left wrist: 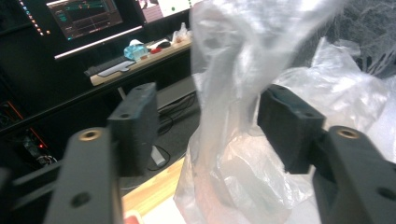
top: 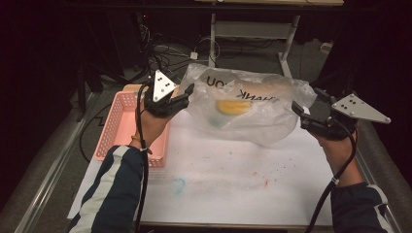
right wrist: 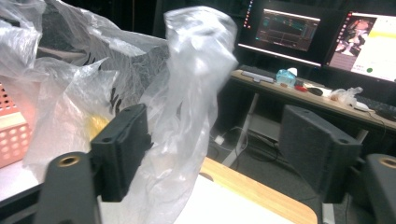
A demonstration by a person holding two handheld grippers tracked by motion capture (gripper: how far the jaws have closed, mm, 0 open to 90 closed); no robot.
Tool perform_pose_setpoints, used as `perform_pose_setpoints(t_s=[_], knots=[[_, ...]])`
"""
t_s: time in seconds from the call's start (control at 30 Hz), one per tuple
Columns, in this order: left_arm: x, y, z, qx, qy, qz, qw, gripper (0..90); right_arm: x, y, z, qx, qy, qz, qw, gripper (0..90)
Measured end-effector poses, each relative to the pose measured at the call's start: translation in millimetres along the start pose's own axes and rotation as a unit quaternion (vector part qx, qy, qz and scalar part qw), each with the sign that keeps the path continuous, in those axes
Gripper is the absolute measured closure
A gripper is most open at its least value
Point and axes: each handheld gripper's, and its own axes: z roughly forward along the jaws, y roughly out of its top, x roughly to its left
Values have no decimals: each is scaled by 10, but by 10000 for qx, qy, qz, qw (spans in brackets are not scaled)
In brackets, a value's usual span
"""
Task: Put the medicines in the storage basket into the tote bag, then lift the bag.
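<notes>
Pink basket [top: 121, 121] left; monitors [right wrist: 289, 30] behind desk [right wrist: 299, 100].

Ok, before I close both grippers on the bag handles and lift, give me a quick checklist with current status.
1. Left gripper open with a handle of the plastic bag between its jaws: ok.
2. Right gripper open with bag plastic between its jaws: ok, though it sits by one jaw.
3. Either gripper already clamped: not ok, both open.
4. Yellow item inside the bag: ok.
5. Bag apart from the pink basket: cannot tell.
6. Bag resting on the table: cannot tell.
</notes>
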Motion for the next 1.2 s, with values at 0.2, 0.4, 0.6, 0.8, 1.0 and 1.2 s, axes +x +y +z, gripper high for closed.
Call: perform_pose_setpoints(t_s=[0.2,0.4,0.6,0.8,1.0,1.2], knots=[[-52,-91,-260,-69,-101,112,9999,246,108,-31,-125,20,179,-85,9998,198],[-115,-161,-546,-112,-277,298,9991,211,150,-38,-251,-21,334,-105,9994,189],[-151,-210,-818,-148,-273,476,9984,194,182,-39,-373,-34,429,-174,9989,189],[-169,-230,-1066,-197,-238,511,9982,193,202,-20,-497,-152,502,-143,9985,194],[-134,-266,-1205,-133,-138,546,9983,193,319,146,-677,-365,645,-341,9967,176],[-55,-383,-1324,-136,-110,396,9991,193,306,122,-659,-312,489,-241,9980,197]])
